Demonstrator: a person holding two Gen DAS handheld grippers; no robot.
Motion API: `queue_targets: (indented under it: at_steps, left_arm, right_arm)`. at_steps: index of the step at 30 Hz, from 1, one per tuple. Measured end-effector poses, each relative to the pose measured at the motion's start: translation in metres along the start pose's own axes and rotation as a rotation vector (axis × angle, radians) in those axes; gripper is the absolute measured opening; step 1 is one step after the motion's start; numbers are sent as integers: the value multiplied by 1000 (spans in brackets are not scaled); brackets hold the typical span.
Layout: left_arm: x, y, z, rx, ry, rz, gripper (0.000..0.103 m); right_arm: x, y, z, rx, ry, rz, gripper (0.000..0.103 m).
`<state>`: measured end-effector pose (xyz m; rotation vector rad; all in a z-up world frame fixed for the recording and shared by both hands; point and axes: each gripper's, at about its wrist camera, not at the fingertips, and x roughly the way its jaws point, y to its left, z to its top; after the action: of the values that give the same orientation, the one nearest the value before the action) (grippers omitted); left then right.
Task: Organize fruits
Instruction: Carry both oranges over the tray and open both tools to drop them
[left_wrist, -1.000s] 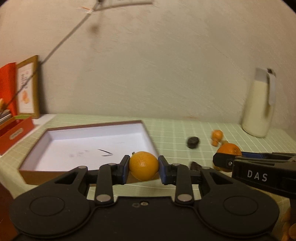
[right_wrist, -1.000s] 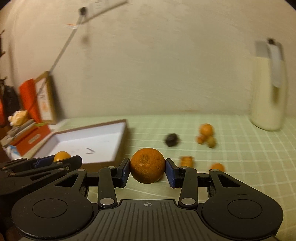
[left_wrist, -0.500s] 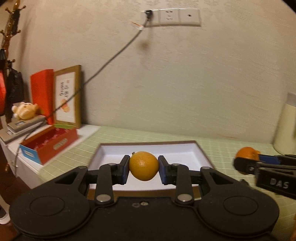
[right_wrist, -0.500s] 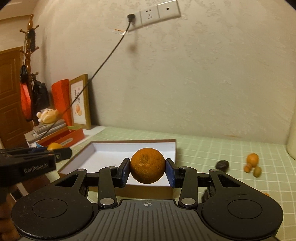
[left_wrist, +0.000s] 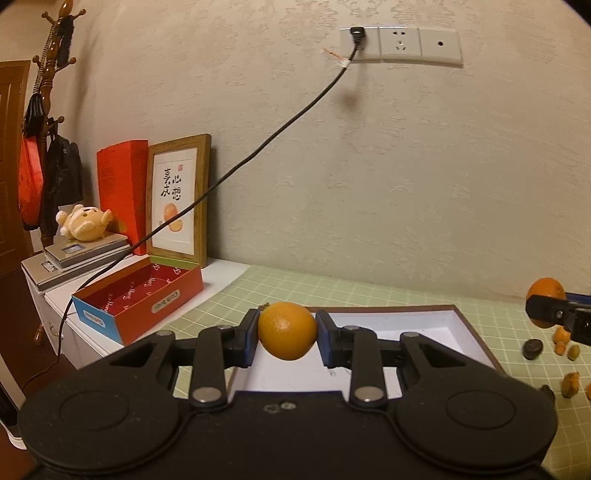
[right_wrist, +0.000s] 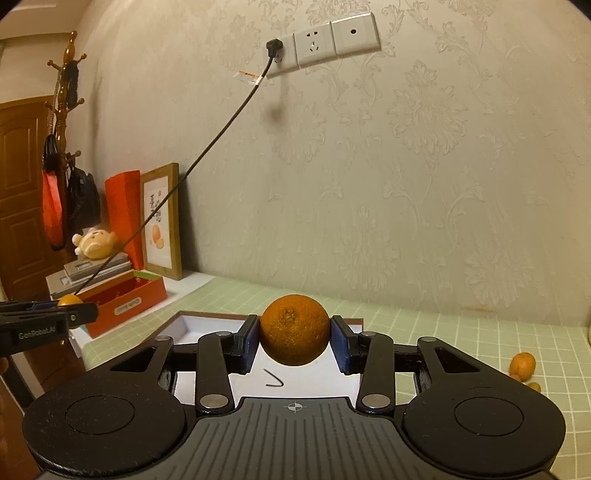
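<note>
My left gripper (left_wrist: 287, 336) is shut on a small orange (left_wrist: 287, 329), held above the near left part of a shallow white box (left_wrist: 424, 325) with a brown rim. In the right wrist view my right gripper (right_wrist: 293, 341) is shut on a larger, darker orange (right_wrist: 294, 328), also over the white box (right_wrist: 207, 325). Each gripper shows at the edge of the other's view: the right one with its orange (left_wrist: 546, 291) at the far right, the left one with its orange (right_wrist: 69, 300) at the far left.
Loose small fruits (left_wrist: 563, 336) and a dark round one (left_wrist: 532, 349) lie on the green checked tablecloth (left_wrist: 280, 284) right of the box. An open red carton (left_wrist: 144, 299), a framed picture (left_wrist: 179, 199), books with a plush toy (left_wrist: 84, 222) and a hanging black cable (left_wrist: 258, 147) stand at the left.
Both grippers have swung left and lifted with their oranges. The white jug has left the views, and the wall socket, the picture frame and the red carton have come in.
</note>
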<state>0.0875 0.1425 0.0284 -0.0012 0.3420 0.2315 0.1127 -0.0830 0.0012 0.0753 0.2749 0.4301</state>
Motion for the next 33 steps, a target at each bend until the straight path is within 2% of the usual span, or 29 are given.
queue_targets:
  at_steps: [13, 21, 33]
  left_arm:
    - [38, 6, -8, -14, 64, 7, 23]
    - [59, 8, -19, -10, 127, 16, 23]
    - [84, 9, -28, -10, 214, 21, 24]
  right_arm:
    - [46, -10, -7, 24, 77, -13, 41]
    - [73, -19, -18, 45, 161, -26, 41]
    - [95, -27, -27, 95, 225, -63, 42]
